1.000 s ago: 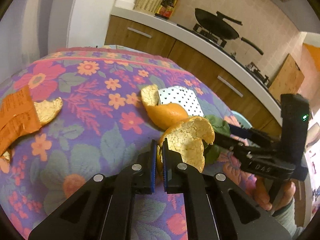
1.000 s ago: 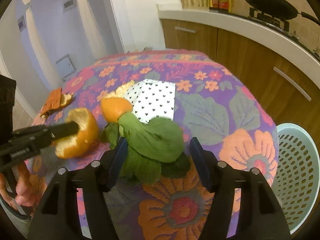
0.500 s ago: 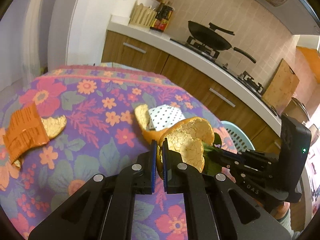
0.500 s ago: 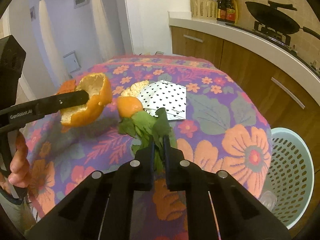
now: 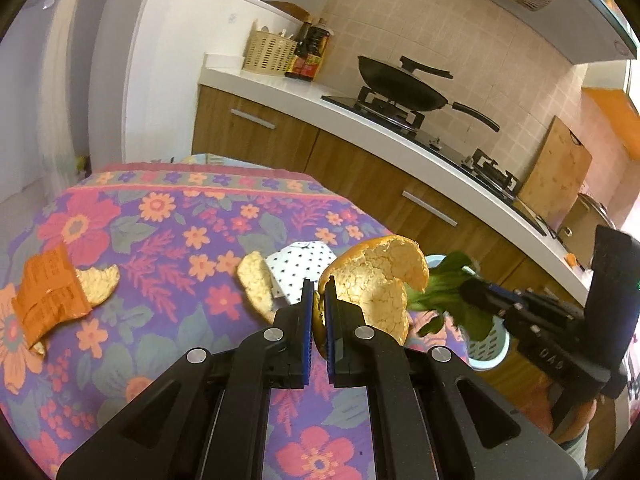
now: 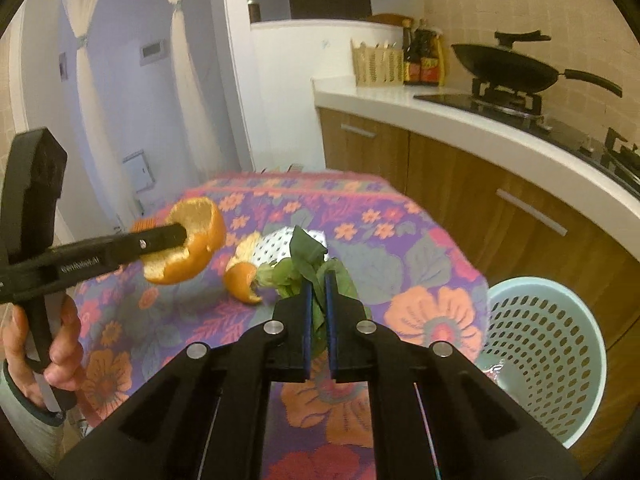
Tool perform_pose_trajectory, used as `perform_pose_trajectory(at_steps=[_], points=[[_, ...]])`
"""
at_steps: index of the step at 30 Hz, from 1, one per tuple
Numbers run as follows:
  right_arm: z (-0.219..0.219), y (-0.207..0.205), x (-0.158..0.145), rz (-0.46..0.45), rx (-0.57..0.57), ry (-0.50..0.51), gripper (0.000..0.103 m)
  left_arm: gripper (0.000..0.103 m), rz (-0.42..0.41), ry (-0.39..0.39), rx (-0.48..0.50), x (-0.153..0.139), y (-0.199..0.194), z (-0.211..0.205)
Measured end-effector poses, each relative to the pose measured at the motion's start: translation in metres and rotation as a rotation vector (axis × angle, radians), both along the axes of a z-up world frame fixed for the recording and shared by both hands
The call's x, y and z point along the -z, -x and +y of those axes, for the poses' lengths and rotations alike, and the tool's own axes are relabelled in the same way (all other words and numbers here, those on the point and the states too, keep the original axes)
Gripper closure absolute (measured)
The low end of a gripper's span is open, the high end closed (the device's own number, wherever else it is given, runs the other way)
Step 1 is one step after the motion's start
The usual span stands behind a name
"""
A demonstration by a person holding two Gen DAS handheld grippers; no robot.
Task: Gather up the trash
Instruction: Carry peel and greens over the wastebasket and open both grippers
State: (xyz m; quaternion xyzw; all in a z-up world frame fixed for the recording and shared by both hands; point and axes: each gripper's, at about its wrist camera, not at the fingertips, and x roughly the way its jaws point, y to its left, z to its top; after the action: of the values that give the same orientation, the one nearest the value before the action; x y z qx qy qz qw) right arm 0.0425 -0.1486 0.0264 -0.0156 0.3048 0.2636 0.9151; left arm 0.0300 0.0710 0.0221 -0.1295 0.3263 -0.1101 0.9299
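Over the floral desk a large orange peel is pinched in the left tongs and leafy greens in the right tongs, neither yet dropped into the basket, while a smaller peel, a polka-dot paper and an orange wrapper are left behind mid-desk and at its left edge.

Both wrist views look forward, close above the floral table; both show the stove counter.

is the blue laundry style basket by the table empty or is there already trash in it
Not empty. In the right wrist view, something crinkly and shiny lies at the bottom of the light blue basket; what else it holds is hidden.
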Motion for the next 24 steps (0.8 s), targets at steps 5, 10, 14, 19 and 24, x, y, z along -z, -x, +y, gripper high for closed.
perform_pose_trajectory(at_steps=[5, 10, 14, 19, 24], points=[[-0.028, 0.001, -0.007, -0.022, 0.058, -0.031, 0.099, 0.100, -0.002, -0.010, 0.029, -0.004, -0.010, -0.016], [-0.070, -0.006, -0.007, 0.000, 0.137, -0.084, 0.099, 0.100, 0.011, -0.062, 0.106, -0.003, -0.027, -0.054], [-0.105, -0.009, -0.003, -0.002, 0.212, -0.095, 0.099, 0.100, 0.011, -0.072, 0.165, -0.002, -0.042, -0.088], [-0.153, -0.016, 0.010, 0.028, 0.315, -0.108, 0.099, 0.100, 0.017, -0.101, 0.238, 0.000, -0.065, -0.139], [-0.194, -0.033, 0.036, 0.112, 0.424, -0.117, 0.099, 0.100, 0.034, -0.133, 0.314, 0.010, -0.086, -0.192]])
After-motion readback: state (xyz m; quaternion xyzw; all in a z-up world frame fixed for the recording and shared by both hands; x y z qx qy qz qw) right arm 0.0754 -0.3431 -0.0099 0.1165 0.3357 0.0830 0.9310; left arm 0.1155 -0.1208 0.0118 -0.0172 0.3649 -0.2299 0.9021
